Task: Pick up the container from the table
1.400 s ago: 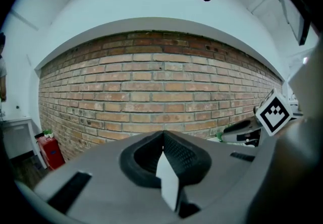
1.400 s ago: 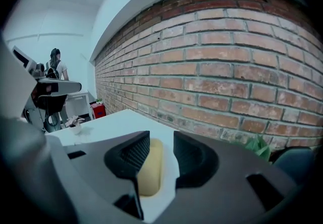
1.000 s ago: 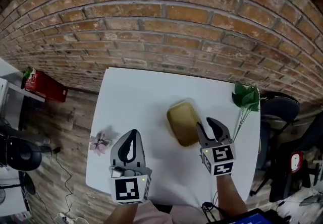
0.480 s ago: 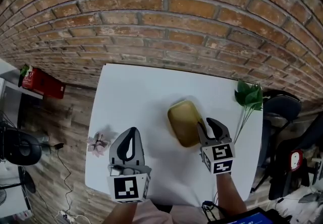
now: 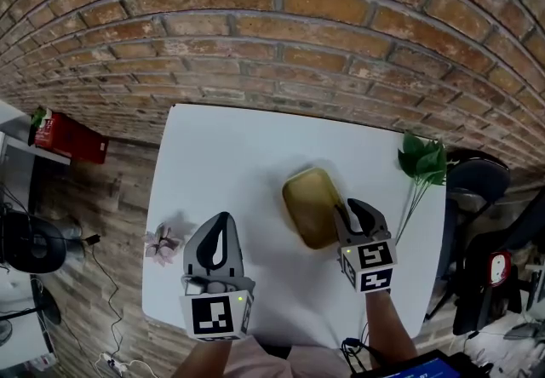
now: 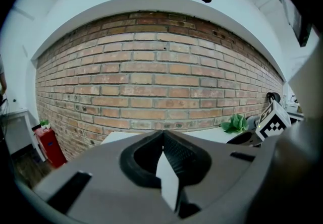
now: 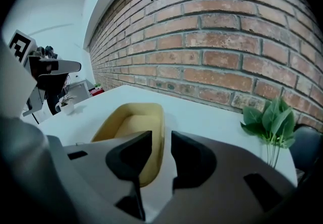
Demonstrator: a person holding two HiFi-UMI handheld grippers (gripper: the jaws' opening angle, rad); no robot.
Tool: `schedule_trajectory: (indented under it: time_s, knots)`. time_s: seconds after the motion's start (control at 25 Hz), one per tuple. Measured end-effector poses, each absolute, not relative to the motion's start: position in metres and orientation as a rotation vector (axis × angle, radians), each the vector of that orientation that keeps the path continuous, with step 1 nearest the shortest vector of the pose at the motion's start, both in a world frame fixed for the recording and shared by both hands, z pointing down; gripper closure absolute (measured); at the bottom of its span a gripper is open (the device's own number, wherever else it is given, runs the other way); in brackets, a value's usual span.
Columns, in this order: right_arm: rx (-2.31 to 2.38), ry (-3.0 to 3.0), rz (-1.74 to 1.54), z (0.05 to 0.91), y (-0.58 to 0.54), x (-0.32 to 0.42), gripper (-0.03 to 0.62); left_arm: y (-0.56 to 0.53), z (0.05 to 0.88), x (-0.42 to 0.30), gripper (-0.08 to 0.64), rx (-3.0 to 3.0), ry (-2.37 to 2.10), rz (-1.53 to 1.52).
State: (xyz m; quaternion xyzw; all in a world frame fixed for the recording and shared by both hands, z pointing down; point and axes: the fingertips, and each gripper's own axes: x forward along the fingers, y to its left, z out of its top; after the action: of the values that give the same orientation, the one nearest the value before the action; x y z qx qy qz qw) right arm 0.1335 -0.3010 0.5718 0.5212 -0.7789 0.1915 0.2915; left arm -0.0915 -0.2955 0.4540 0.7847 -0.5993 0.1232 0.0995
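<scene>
Matt, smooth plastic-looking container (image 5: 311, 206); smooth, matt white worktop (image 5: 230, 163); rough, unpainted brick wall (image 5: 281, 27).

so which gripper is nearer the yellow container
Right. The right gripper is at the container, closing jaws astride its right rim; the left gripper is shut, off to its left.

A brick wall (image 5: 281, 36) fills the background. A green leafy sprig (image 5: 423, 162) lies at right, a small pink flower (image 5: 164, 242) at left, and a red box (image 5: 70, 138) farther left.
</scene>
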Motion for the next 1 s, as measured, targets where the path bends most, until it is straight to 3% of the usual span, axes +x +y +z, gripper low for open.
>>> schedule_trajectory:
  time_s: [1.0]
  knots:
    - [1.358, -2.018, 0.568, 0.599, -0.295, 0.134, 0.486, -0.3, 0.461, -0.098, 0.551, 2.31, -1.764, 0.375]
